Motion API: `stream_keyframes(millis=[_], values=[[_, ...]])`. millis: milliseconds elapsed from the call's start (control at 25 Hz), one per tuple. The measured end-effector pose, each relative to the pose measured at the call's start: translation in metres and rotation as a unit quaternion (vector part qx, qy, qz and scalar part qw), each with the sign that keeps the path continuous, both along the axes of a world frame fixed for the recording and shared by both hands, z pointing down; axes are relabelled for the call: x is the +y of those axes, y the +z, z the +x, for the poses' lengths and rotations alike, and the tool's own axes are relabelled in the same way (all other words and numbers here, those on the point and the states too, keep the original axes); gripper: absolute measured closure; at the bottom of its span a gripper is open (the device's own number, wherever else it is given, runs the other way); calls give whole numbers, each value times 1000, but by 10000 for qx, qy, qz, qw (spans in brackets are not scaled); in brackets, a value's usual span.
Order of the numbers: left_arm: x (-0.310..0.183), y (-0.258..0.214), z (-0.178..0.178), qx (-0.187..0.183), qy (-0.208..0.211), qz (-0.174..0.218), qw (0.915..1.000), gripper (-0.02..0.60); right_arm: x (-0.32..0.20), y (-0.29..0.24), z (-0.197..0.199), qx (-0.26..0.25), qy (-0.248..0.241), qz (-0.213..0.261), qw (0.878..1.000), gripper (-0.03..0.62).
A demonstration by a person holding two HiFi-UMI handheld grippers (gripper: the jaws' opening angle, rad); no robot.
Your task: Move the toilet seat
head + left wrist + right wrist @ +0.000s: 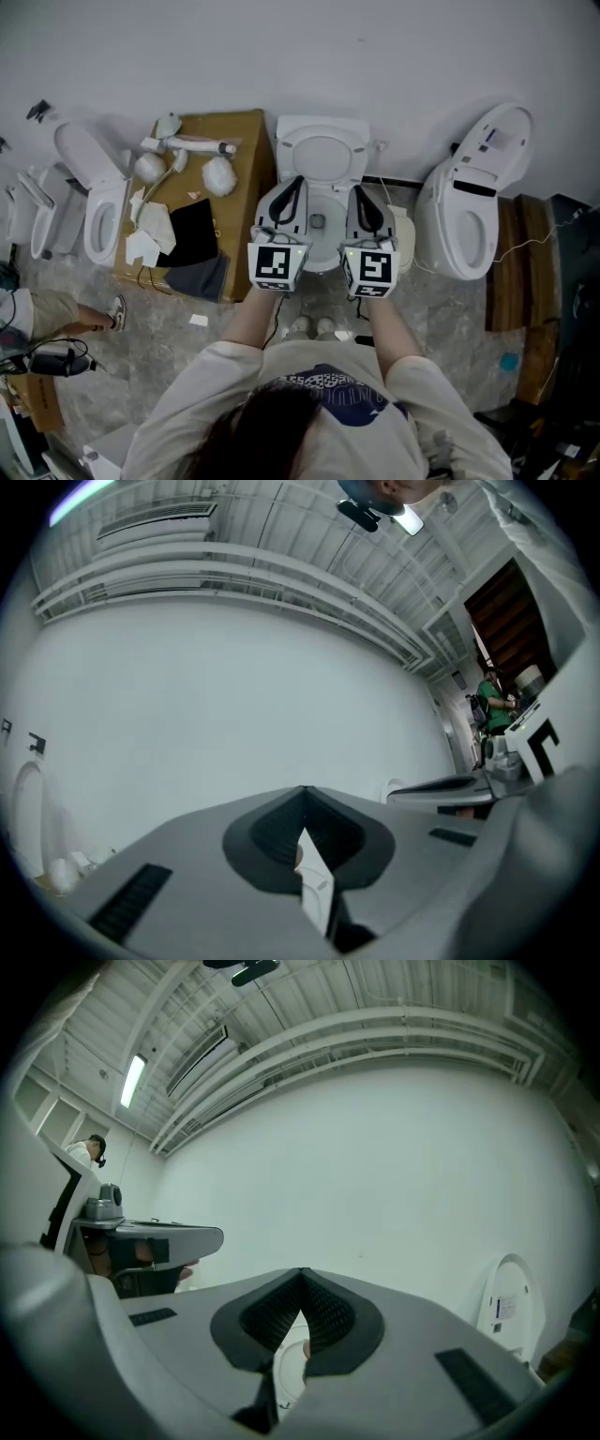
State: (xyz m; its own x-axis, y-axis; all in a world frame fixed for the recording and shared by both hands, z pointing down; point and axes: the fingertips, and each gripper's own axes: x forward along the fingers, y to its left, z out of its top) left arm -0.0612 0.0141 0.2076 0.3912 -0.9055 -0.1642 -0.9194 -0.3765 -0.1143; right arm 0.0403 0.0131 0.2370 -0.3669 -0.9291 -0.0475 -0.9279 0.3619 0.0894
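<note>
Forearms out over the middle toilet [322, 265]. Left gripper [294, 187] and right gripper [358, 195] are level, one at each side of the bowl, both with jaws closed tip to tip. A white sliver shows in the slot behind each pair of tips, possibly the toilet seat [322, 141]; can't tell if it is pinched. Beyond is a bare white wall [394, 56]. A cardboard box [239, 141] stands left of the toilet.

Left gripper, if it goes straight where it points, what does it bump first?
Probably the white wall. The left gripper points about level above the toilet, and only bare wall shows ahead; distance is unclear.
</note>
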Motion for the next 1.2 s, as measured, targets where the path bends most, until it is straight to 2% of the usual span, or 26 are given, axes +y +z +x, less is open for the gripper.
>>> stream_keyframes(millis=[400, 1200], values=[[-13, -11, 4, 125, 11, 110, 9999, 583, -8, -17, 0, -43, 11, 247, 9997, 585], [-20, -21, 6, 95, 28, 216, 9997, 583, -14, -31, -6, 184, 54, 434, 9989, 586]])
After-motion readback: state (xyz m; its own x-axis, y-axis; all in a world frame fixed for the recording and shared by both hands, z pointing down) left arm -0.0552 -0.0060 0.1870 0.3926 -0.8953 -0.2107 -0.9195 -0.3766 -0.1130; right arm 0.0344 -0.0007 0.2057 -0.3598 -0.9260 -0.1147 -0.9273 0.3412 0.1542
